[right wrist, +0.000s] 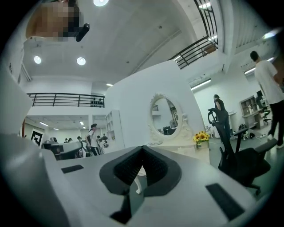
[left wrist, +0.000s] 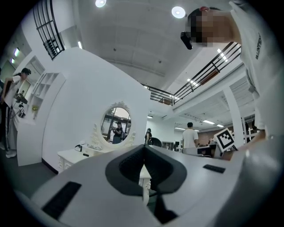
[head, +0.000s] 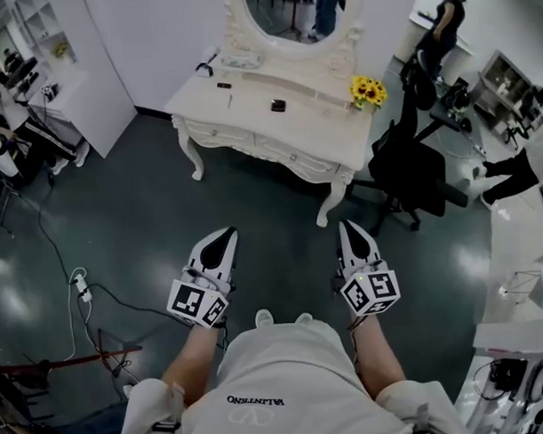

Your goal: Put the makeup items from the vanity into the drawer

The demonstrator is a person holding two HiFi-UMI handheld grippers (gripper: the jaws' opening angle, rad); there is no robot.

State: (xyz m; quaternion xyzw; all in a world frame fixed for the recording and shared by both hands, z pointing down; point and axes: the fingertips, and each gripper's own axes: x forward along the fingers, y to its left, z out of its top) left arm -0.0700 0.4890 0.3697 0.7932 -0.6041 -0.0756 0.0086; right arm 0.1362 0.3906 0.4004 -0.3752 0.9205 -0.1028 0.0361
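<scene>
The white vanity (head: 250, 101) with its oval mirror (head: 291, 11) stands a few steps ahead of me on the dark floor. Small dark makeup items lie on its top: one (head: 224, 84) near the mirror base, a thin stick (head: 230, 101) and a flat square one (head: 278, 105). Its front drawers (head: 285, 154) look closed. My left gripper (head: 228, 232) and right gripper (head: 346, 225) are held low in front of my body, well short of the vanity. Both are shut with nothing between the jaws. The vanity (left wrist: 75, 155) also shows in the left gripper view, and the mirror (right wrist: 165, 116) in the right gripper view.
Sunflowers (head: 368, 91) stand on the vanity's right end. A black office chair (head: 412, 167) sits just right of it. Cables and a power strip (head: 81, 286) lie on the floor at left. People stand at the far left (head: 15, 123) and the upper right (head: 443, 23).
</scene>
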